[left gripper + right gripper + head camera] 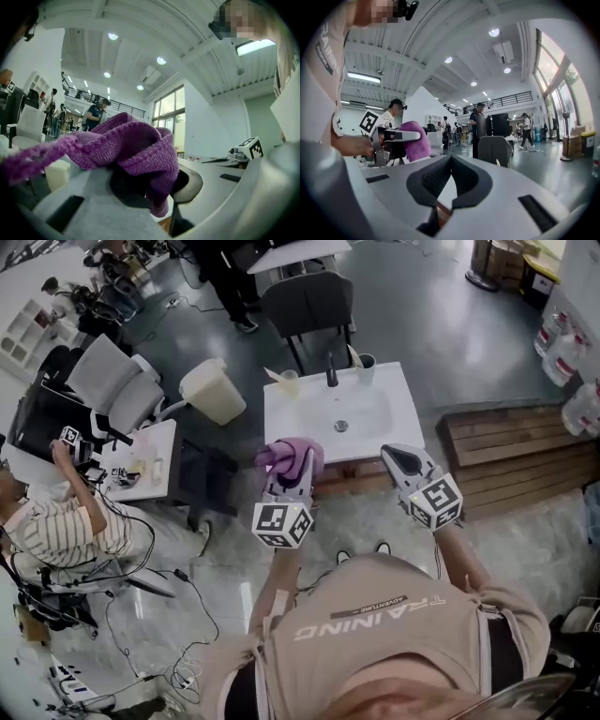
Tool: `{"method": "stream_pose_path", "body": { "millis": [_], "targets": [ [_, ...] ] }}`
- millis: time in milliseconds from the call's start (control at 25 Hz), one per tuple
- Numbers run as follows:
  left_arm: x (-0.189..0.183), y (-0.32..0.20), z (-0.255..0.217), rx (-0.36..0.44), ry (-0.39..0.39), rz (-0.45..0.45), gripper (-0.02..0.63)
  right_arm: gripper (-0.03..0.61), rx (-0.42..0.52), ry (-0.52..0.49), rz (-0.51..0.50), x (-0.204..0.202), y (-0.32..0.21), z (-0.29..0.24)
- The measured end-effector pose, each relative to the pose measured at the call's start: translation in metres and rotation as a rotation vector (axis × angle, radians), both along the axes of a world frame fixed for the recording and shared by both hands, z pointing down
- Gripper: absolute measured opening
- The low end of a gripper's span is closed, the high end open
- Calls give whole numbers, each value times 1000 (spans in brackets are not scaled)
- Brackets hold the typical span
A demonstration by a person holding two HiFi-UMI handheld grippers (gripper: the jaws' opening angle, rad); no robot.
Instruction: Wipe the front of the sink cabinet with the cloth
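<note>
Cloth (pixel 136 145), purple, nubbly knit, bunched in the left tongs (pixel 300 465)

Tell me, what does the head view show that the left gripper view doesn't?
Only the head view shows the white sink from above, with its faucet and the wooden pallet beside it. Only the left gripper view shows the ceiling lights, the windows and the knit of the purple cloth up close. Both show that cloth pinched in the left claw, with the right claw beside it.
</note>
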State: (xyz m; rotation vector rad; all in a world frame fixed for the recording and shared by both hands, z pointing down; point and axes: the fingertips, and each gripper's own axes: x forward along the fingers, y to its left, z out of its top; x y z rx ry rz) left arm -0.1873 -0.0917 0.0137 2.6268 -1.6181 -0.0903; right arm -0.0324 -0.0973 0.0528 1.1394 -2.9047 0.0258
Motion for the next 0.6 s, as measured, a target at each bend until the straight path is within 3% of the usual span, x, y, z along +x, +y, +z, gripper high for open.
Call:
{"method": "stream_pose_path", "body": {
  "millis": [320, 600],
  "targets": [
    [-25, 3, 10, -10, 26, -49, 51, 12, -21, -20, 10, -7, 6, 3],
    [-18, 4, 25, -30, 4, -29, 51, 12, -31, -12, 11, -11, 7, 8]
  ]
}}
